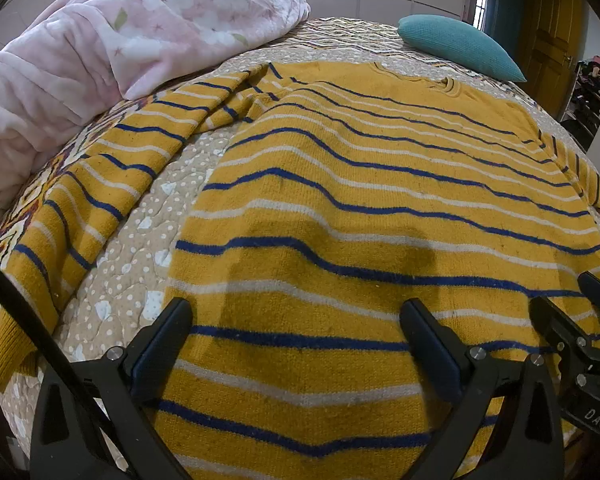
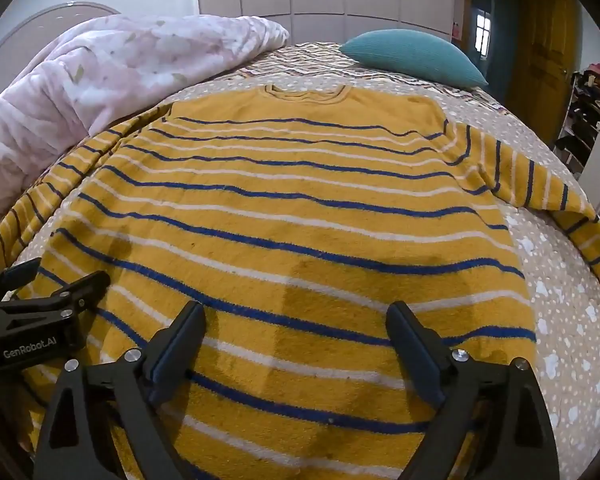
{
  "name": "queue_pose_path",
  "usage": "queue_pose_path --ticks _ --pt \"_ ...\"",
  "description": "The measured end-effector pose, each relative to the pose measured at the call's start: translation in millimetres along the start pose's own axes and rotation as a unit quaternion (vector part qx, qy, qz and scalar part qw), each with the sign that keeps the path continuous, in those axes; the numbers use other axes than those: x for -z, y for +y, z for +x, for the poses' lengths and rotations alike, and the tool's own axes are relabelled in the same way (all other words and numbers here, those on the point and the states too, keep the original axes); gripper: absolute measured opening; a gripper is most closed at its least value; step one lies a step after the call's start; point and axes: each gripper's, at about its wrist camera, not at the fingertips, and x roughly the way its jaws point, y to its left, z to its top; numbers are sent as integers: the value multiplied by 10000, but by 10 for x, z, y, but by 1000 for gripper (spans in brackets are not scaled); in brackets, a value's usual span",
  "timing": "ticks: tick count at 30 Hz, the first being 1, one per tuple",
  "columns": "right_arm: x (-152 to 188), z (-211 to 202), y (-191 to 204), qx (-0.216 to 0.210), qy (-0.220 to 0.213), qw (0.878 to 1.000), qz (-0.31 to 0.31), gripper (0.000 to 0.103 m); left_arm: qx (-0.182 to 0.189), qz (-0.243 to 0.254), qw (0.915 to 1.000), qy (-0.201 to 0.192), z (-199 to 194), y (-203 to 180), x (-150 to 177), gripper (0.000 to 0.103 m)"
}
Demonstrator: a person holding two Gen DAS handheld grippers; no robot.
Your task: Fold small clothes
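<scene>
Left wrist view showed the left gripper (image 1: 296, 344) wide open over the sweater (image 1: 380, 200), its neck far ahead; the right gripper (image 2: 296, 348), also wide, hung beside it

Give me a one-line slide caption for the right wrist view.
Open right gripper poised above spread-out yellow striped sweater on the bed, left gripper alongside.

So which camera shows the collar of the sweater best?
The right wrist view: the collar sits near the middle, its whole round rim visible. In the left wrist view the collar lies off to the right, seen at a flat angle, so only a thin edge shows.
</scene>
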Motion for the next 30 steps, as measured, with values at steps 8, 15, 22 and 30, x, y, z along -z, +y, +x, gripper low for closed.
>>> queue_pose_path --ticks 8,15,22,30 --pt "3 1 18 -21 -8 10000 -10 96 2 1 10000 -1 -2 -2 2 103" --pt "6 3 26 -15 -7 10000 -4 96 0 0 10000 -3 0 -5 -2 103" --pt "6 3 32 -24 -11 10000 -4 97 -2 1 10000 -2 1 -6 -4 103" --pt "7 5 40 -21 -9 10000 -3 97 -2 0 10000 -5 0 -6 -2 103"
